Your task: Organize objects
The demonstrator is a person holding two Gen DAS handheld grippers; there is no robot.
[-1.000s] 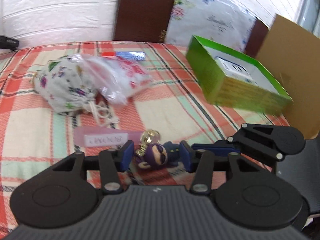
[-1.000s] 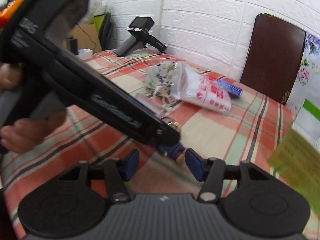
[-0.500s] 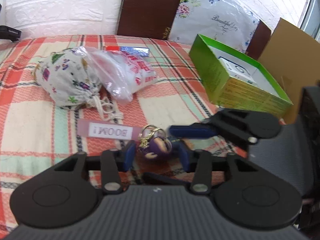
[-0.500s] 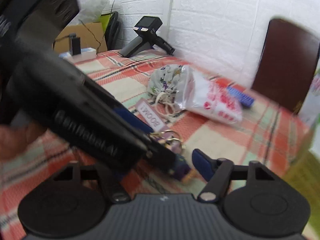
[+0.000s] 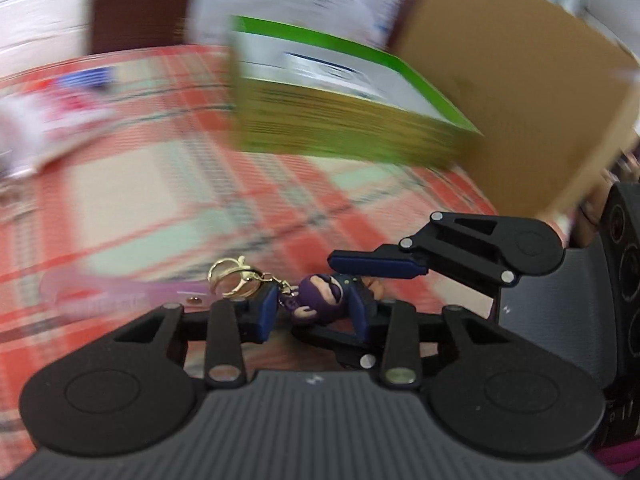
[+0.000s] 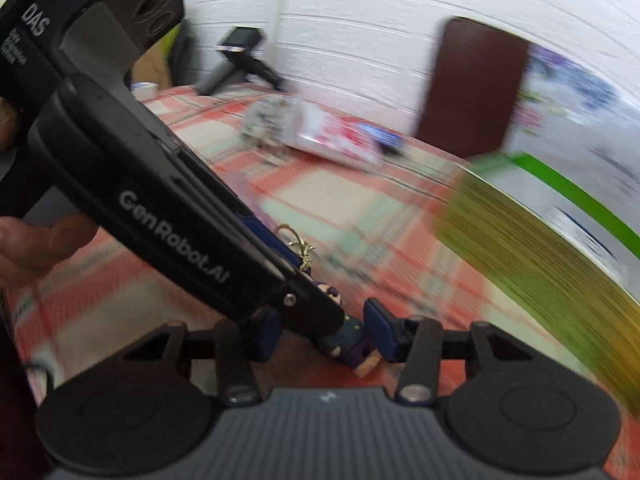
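Left gripper [image 5: 314, 310] pinches the purple keychain figure [image 5: 320, 302]; right gripper [image 6: 320, 332] agape beside it, green box [image 5: 340, 120] apparently near.

Shiny gold metal clasp [image 5: 232, 276], woven plaid tablecloth [image 5: 160, 184].

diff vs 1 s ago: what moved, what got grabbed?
The left tongs closed on the purple keychain figure and carry it toward the green box, which looms nearer in both views. The right tongs straddle the figure's lower body, grip unclear. Pouch and plastic bag stayed on the plaid cloth.
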